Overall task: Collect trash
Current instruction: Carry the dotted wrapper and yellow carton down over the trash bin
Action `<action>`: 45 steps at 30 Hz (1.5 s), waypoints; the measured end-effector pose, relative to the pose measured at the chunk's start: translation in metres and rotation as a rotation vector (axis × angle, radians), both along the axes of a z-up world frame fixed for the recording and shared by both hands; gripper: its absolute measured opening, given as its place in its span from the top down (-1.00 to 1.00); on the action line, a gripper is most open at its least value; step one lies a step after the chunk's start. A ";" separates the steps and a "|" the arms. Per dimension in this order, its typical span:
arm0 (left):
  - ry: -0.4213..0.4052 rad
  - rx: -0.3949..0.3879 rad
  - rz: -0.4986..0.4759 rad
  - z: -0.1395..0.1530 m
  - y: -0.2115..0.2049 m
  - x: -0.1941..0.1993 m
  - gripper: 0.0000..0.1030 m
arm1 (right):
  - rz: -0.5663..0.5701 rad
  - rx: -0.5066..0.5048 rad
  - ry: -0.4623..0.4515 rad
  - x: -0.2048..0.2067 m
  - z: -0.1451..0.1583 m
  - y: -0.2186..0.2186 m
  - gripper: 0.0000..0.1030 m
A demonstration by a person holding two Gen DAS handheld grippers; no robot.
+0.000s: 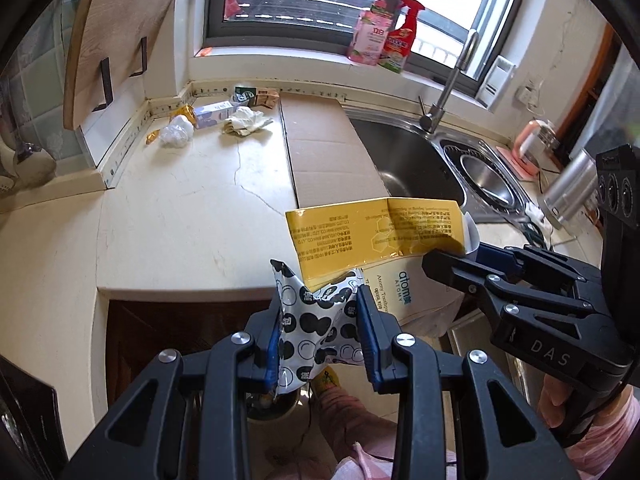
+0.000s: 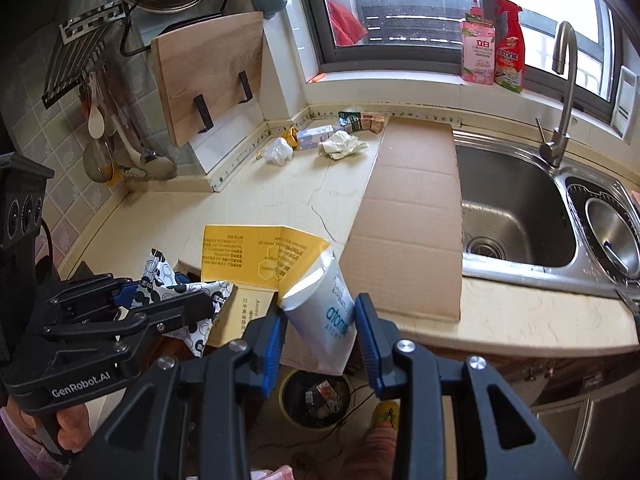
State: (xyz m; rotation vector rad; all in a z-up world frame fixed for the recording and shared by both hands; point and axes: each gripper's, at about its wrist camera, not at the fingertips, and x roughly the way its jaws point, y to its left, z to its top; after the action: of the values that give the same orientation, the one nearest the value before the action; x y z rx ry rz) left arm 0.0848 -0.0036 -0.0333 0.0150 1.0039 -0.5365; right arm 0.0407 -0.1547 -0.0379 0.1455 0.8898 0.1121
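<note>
Your left hand-held gripper (image 1: 320, 332) is closed on a crumpled black-and-white spotted wrapper (image 1: 316, 320), its blue pads pressing the foil from both sides, and it hangs past the front edge of the worktop (image 1: 180, 208). Your right hand-held gripper (image 2: 320, 332) is clamped on the white end of a flattened yellow-and-white box (image 2: 320, 300) (the yellow flap sticks up and away from the jaws, printed text upside down), and the two pieces of trash overlap just beside each other in the air. Below them, on the floor, a round bin (image 2: 316, 400) stands with some rubbish already in it, close to a yellow shoe (image 2: 386, 416). More trash lies far back on the worktop in the corner under the window: a crumpled tissue (image 2: 344, 144), a balled plastic bag (image 2: 278, 151), a small pale carton (image 2: 316, 135) and a few packets (image 2: 362, 120) against the wall. A flat sheet of cardboard (image 2: 416, 216) covers part of the worktop and the left edge of the steel sink (image 2: 516, 216). A wooden cutting board (image 2: 208, 72) hangs on the wall at left, and two spray bottles (image 2: 492, 56) stand on the sill.
</note>
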 end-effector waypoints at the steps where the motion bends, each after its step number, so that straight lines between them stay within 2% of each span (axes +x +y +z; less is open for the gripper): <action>1: 0.006 -0.004 -0.005 -0.002 0.002 -0.005 0.40 | -0.001 -0.002 0.003 -0.005 -0.001 0.002 0.34; 5: 0.032 0.008 -0.016 -0.018 0.013 -0.024 0.40 | 0.005 -0.041 0.023 -0.021 -0.009 0.015 0.34; 9: 0.094 0.016 -0.022 -0.042 0.024 -0.037 0.40 | 0.021 -0.050 0.064 -0.031 -0.026 0.026 0.34; 13: 0.156 0.033 -0.014 -0.074 0.039 -0.046 0.40 | 0.035 -0.060 0.133 -0.035 -0.059 0.038 0.34; 17: 0.257 0.038 0.046 -0.119 0.059 -0.044 0.40 | 0.060 -0.048 0.235 -0.033 -0.101 0.050 0.34; 23: 0.382 0.057 0.137 -0.196 0.081 -0.041 0.40 | 0.069 -0.073 0.342 -0.018 -0.171 0.065 0.34; 26: 0.409 0.070 0.171 -0.238 0.086 -0.040 0.40 | 0.053 -0.128 0.369 -0.009 -0.210 0.071 0.34; 31: 0.486 0.089 0.242 -0.319 0.088 -0.029 0.39 | 0.072 -0.171 0.439 0.006 -0.293 0.081 0.34; 35: 0.523 0.089 0.270 -0.375 0.087 -0.018 0.38 | 0.086 -0.184 0.494 0.017 -0.359 0.090 0.34; 38: 0.532 0.122 0.290 -0.416 0.083 -0.009 0.37 | 0.099 -0.192 0.524 0.027 -0.402 0.098 0.32; 39: 0.527 0.140 0.298 -0.427 0.082 -0.007 0.29 | 0.103 -0.180 0.545 0.031 -0.420 0.100 0.31; 41: 0.523 0.172 0.315 -0.444 0.081 -0.001 -0.08 | 0.110 -0.159 0.594 0.041 -0.448 0.100 0.25; 42: 0.519 0.192 0.334 -0.454 0.081 0.002 -0.27 | 0.115 -0.149 0.615 0.045 -0.459 0.100 0.13; 43: 0.517 0.200 0.345 -0.458 0.084 0.002 -0.39 | 0.114 -0.136 0.628 0.048 -0.469 0.100 0.06; 45: 0.524 0.199 0.359 -0.470 0.087 0.004 -0.46 | 0.108 -0.121 0.636 0.052 -0.483 0.097 -0.09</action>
State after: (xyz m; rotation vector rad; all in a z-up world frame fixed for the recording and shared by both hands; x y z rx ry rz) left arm 0.0883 0.0834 -0.5037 -0.1329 1.5312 -0.1040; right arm 0.0925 -0.0576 -0.5206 0.0160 1.5366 0.1139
